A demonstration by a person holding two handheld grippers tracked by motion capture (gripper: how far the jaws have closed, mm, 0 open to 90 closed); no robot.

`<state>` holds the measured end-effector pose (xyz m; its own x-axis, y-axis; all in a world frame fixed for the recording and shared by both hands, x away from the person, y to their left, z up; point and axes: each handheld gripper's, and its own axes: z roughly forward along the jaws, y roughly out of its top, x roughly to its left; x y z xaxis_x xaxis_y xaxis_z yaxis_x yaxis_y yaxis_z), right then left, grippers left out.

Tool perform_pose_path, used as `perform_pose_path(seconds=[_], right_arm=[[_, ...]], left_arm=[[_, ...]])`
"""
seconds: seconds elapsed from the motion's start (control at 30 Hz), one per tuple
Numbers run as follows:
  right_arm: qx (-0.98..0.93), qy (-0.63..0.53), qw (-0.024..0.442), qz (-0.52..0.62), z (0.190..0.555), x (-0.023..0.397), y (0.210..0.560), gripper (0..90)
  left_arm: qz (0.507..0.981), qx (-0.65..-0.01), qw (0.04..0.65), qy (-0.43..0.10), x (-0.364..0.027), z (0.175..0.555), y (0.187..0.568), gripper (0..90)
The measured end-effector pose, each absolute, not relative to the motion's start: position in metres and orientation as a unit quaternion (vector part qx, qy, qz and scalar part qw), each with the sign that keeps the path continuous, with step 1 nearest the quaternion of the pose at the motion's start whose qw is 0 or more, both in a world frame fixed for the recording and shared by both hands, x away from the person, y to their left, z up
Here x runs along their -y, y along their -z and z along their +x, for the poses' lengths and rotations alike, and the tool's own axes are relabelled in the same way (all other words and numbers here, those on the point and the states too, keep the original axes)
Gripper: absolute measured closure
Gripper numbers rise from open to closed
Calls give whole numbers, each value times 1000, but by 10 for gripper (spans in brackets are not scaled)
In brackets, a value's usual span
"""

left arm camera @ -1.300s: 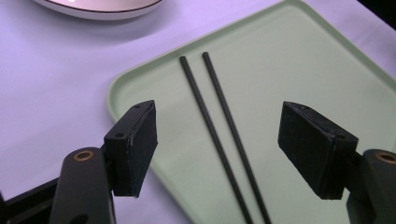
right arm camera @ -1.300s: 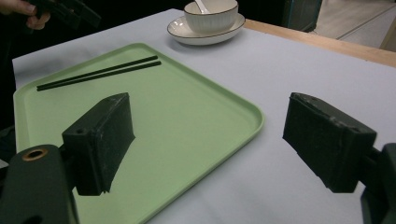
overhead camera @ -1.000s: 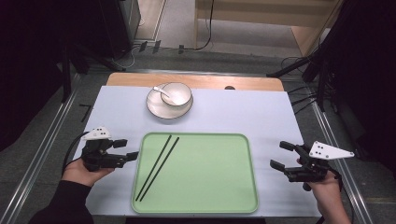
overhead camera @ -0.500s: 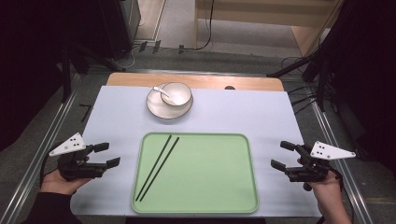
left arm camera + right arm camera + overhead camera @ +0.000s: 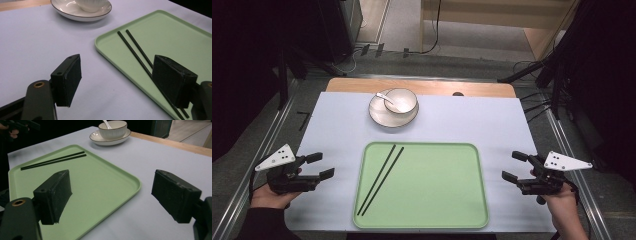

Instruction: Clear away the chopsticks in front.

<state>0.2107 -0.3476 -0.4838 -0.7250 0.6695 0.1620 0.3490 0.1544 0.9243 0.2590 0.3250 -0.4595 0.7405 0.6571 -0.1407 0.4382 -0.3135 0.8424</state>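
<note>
A light green tray (image 5: 437, 200) lies on the table's near middle, with two black chopsticks (image 5: 381, 177) laid side by side along its left part. Behind it a white bowl (image 5: 401, 101) with a white spoon (image 5: 385, 97) sits on a white saucer (image 5: 379, 118). My left gripper (image 5: 320, 165) rests open at the table's left edge, pointing at the tray, nothing between its jaws. My right gripper (image 5: 513, 166) stands open to the right of the tray, also empty. In the left gripper view the chopsticks (image 5: 136, 50) and tray (image 5: 170, 32) lie just ahead.
A pale blue mat (image 5: 472, 120) covers the table, with a wooden strip (image 5: 422, 87) at its far edge. Metal rails (image 5: 267, 140) run along both sides. Dark stands and cables (image 5: 562, 65) sit on the floor beyond.
My left gripper has pulled back leftward from the tray's left edge to the table's left edge, then shifted slightly right. The right gripper has hardly moved.
</note>
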Motion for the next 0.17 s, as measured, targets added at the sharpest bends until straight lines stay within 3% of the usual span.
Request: perform_pose_path(seconds=[0.17], right_arm=[[-746, -552, 145, 342, 211, 348, 484, 164]], left_arm=[[802, -342, 476, -117, -325, 259, 461, 240]])
